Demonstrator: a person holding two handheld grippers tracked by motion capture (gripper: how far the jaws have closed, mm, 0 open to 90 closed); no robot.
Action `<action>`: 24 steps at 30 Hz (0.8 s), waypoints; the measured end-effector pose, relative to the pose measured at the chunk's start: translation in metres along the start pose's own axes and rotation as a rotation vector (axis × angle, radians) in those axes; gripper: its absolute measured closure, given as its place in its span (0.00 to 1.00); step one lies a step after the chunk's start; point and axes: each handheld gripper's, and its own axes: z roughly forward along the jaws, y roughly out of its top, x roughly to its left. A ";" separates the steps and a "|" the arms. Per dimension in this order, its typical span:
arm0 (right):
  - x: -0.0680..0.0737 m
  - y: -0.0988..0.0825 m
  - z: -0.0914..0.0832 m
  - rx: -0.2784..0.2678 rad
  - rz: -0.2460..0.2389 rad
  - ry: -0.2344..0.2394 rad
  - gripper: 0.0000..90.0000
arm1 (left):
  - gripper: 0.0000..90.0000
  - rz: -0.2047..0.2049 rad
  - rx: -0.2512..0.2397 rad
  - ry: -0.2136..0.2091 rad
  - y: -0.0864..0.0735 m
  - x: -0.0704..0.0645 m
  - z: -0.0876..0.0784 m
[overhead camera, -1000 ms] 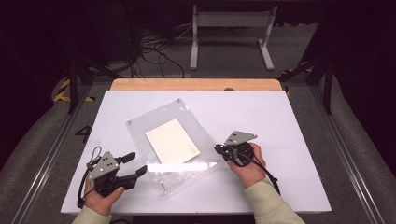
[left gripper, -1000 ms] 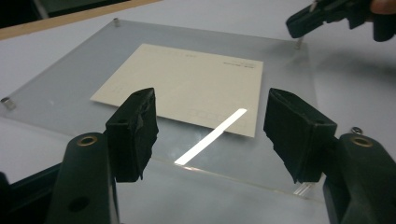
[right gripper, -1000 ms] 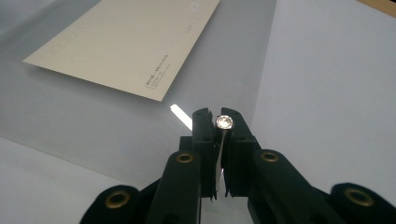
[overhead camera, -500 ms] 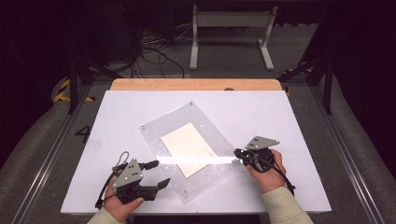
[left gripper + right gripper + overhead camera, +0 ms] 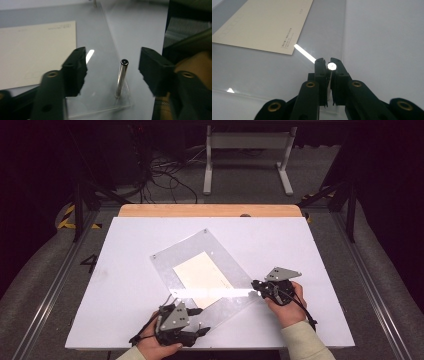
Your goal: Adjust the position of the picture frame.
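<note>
Two tools: right clamps pin, left half-closed, closing, prob. untouching.

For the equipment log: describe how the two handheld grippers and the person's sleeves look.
Both the left gripper and the right gripper are black, each topped by a grey three-cornered plate. The blocky black fingers carry brass-coloured screw inserts. A black cable trails from each. The sleeves are pale beige.
</note>
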 end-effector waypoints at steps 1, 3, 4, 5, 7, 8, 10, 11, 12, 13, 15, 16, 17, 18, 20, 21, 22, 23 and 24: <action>0.000 0.000 0.000 0.000 0.000 0.000 0.94 | 0.66 0.000 0.000 0.000 0.000 0.000 0.000; 0.000 0.000 0.000 -0.002 0.002 -0.001 0.94 | 0.76 0.018 0.044 -0.002 0.000 0.001 0.006; 0.000 0.000 0.000 -0.002 0.001 -0.001 0.94 | 0.86 0.002 0.040 -0.032 0.000 0.003 0.006; 0.000 0.000 0.000 -0.002 0.002 0.000 0.94 | 0.89 0.002 0.044 -0.050 0.001 0.003 0.005; 0.001 0.000 0.000 -0.001 -0.005 0.000 0.94 | 0.93 0.004 0.054 -0.039 0.002 0.000 0.004; 0.002 0.000 0.000 -0.002 -0.009 -0.002 0.94 | 0.93 0.007 0.059 -0.039 0.002 0.001 0.004; 0.002 0.001 -0.001 -0.005 -0.017 -0.003 0.94 | 0.93 0.005 0.057 -0.033 0.002 0.001 0.002; 0.005 0.002 -0.003 -0.018 -0.033 -0.006 0.94 | 0.93 0.011 0.051 -0.009 0.003 0.000 -0.002; 0.005 0.003 -0.004 -0.025 -0.036 -0.006 0.94 | 0.92 0.026 0.045 0.015 0.005 -0.002 -0.005; 0.006 0.005 -0.006 -0.038 -0.031 -0.008 0.94 | 0.91 0.026 0.045 0.015 0.005 -0.002 -0.005; 0.010 0.010 -0.012 -0.072 -0.036 -0.028 0.94 | 0.89 0.077 0.029 0.079 0.013 -0.007 -0.015; 0.011 0.012 -0.015 -0.091 -0.037 -0.033 0.94 | 0.89 0.069 0.020 0.087 0.014 -0.007 -0.018; 0.012 0.013 -0.018 -0.105 -0.038 -0.033 0.94 | 0.88 0.070 0.012 0.101 0.016 -0.006 -0.021; 0.013 0.014 -0.020 -0.121 -0.040 -0.033 0.94 | 0.88 0.083 0.011 0.127 0.018 -0.006 -0.024; 0.015 0.015 -0.023 -0.136 -0.042 -0.034 0.94 | 0.87 0.101 0.018 0.163 0.019 -0.006 -0.026; 0.017 0.016 -0.025 -0.153 -0.047 -0.035 0.94 | 0.87 0.128 0.021 0.211 0.021 -0.007 -0.029; 0.021 0.017 -0.029 -0.180 -0.057 -0.040 0.94 | 0.87 0.161 0.018 0.255 0.023 -0.009 -0.031; 0.030 0.020 -0.034 -0.214 -0.105 -0.076 0.93 | 0.90 0.163 -0.001 0.266 0.028 -0.008 -0.036; 0.034 0.022 -0.037 -0.231 -0.129 -0.111 0.93 | 0.90 0.152 -0.019 0.257 0.029 -0.005 -0.039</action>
